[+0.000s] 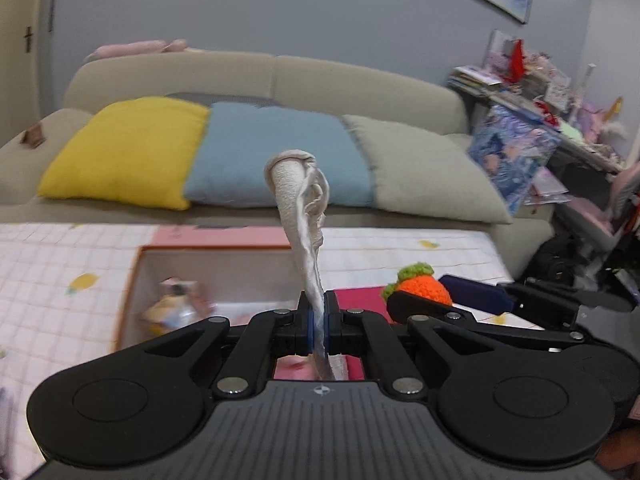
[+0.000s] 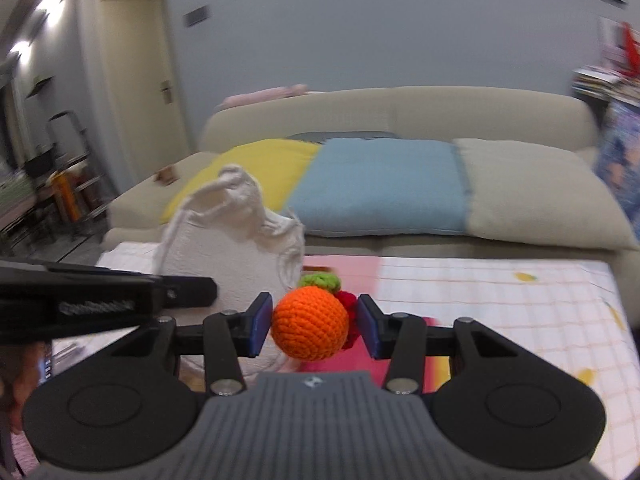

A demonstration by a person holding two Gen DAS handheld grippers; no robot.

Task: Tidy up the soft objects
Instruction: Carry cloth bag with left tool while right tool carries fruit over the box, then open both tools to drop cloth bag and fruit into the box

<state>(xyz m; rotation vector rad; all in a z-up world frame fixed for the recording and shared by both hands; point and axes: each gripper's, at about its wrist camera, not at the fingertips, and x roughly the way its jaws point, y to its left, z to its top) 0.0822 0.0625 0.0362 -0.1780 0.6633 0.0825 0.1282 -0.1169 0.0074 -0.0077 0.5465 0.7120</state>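
My left gripper is shut on a white cloth pouch, which stands up above the jaws over an open pink box. The pouch also shows in the right wrist view, with the left gripper's body at the left edge. My right gripper holds an orange crocheted fruit with a green top and a red crocheted piece behind it; the left pad touches it, the right pad stands close. In the left wrist view the fruit sits in the right gripper's fingers to the right.
The box holds a small packaged item and stands on a checked cloth over the table. Behind is a beige sofa with yellow, blue and grey cushions. A cluttered shelf stands at the right.
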